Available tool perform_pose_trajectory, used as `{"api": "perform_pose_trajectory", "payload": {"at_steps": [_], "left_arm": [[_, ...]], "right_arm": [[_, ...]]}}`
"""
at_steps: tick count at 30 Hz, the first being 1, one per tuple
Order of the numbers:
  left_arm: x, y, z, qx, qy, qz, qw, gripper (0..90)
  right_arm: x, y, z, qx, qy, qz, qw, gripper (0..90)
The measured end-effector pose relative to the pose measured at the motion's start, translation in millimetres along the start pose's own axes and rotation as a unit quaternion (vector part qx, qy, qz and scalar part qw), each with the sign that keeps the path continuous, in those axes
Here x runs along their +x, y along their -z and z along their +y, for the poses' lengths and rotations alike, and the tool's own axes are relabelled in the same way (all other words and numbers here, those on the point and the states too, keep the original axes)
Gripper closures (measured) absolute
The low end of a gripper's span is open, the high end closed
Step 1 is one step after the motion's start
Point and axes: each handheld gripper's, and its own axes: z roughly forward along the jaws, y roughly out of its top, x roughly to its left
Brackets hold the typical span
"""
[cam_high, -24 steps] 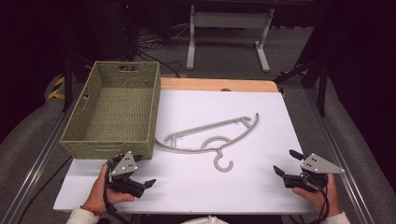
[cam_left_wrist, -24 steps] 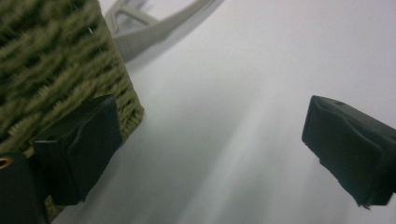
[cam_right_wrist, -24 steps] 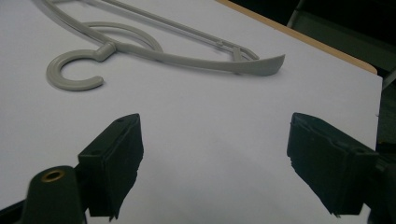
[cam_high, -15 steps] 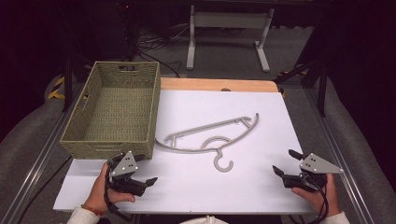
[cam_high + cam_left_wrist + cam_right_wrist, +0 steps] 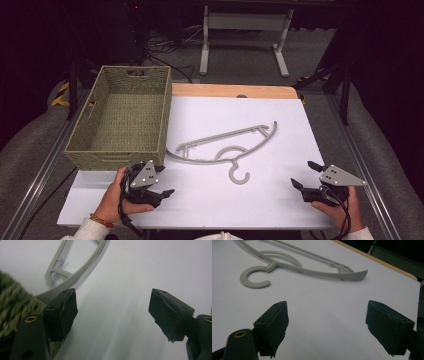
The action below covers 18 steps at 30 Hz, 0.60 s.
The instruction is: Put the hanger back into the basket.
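Nearest the viewer, two hands rest on a white table [image 5: 300, 125], each holding a black two-jaw gripper. The left gripper [image 5: 159, 192], at the near left, has its jaws spread wide with nothing between them. The right gripper [image 5: 306, 176], at the near right, also stands wide and empty. Between and beyond them, a grey plastic hanger [image 5: 227, 147] lies flat at the table's middle, its hook [image 5: 239, 175] curling toward the viewer. Farther left sits a woven green basket [image 5: 95, 150], its near corner just beside the hanger's left end.
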Motion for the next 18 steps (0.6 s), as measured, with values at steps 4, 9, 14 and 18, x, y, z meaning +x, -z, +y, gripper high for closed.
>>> {"api": "perform_pose_trajectory", "payload": {"at_steps": [4,9,14,18], "left_arm": [[-2.5,-5.5,18.0,-0.001,-0.026,-0.007,0.9996,23.7],[-1.0,-26.9,38.1,0.037,-0.053,-0.007,0.9979,25.9],[-1.6,-43.9,56.0,0.05,-0.066,-0.02,0.9964,27.6],[-7.5,-61.2,73.6,0.061,-0.078,-0.037,0.9944,28.5]], "right_arm": [[1.4,-2.0,0.3,0.003,0.003,0.004,1.0,19.4],[1.6,-1.8,-1.0,0.004,0.001,0.008,1.0,19.4],[2.3,-1.9,-1.1,0.005,0.002,0.009,0.9999,19.4],[3.3,-2.7,-1.3,0.007,0.003,0.01,0.9999,19.4]]}}
